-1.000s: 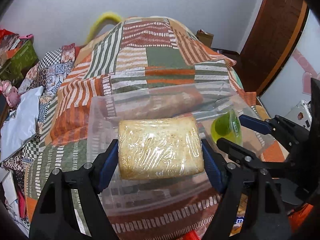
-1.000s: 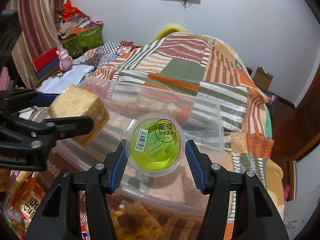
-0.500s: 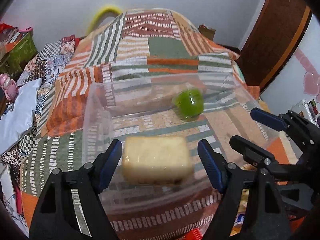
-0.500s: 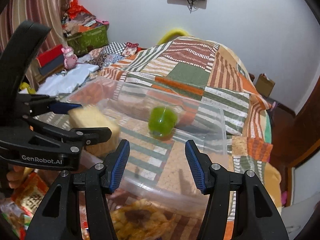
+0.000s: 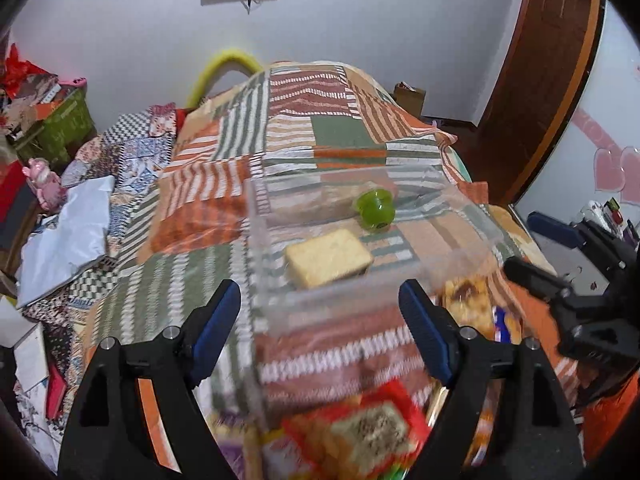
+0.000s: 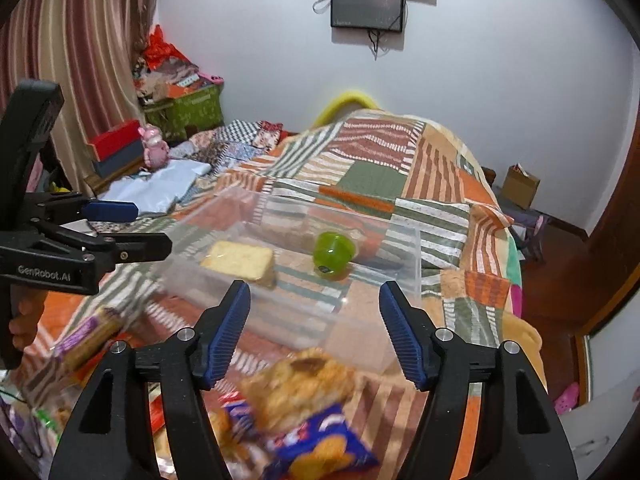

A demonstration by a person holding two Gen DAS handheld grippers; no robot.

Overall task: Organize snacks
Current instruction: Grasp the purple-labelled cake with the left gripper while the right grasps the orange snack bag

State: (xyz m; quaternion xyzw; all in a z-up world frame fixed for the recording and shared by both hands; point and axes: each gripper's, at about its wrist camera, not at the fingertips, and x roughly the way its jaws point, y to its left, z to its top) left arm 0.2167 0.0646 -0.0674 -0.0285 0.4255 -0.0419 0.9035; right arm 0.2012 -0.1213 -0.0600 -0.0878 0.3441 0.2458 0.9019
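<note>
Snacks: wrapped bread slab (image 5: 328,257) & green jelly cup (image 5: 375,210) both lie inside the clear plastic bin (image 5: 460,204) on the bed (image 5: 332,140) w/ patchwork quilt. Bread sits toward the bin's near-left side, lying flat; cup lies tipped on its side toward the far right, apart from the bread. Right view shows same layout: bread (image 6: 240,259), cup (image 6: 334,255).

Left tool (image 5: 320,324) wide open, nothing btwn its blue pads, hanging above the bin's near edge. Right tool (image 6: 314,326) also wide open & holding nothing, on the near side of the bin.

More packets lie on the quilt in front of the bin, blurred: red cracker pack (image 5: 360,432), blue snack bag (image 6: 320,444), a pastry (image 6: 300,388), purple biscuit sleeve (image 6: 90,334). Labels unreadable.
</note>
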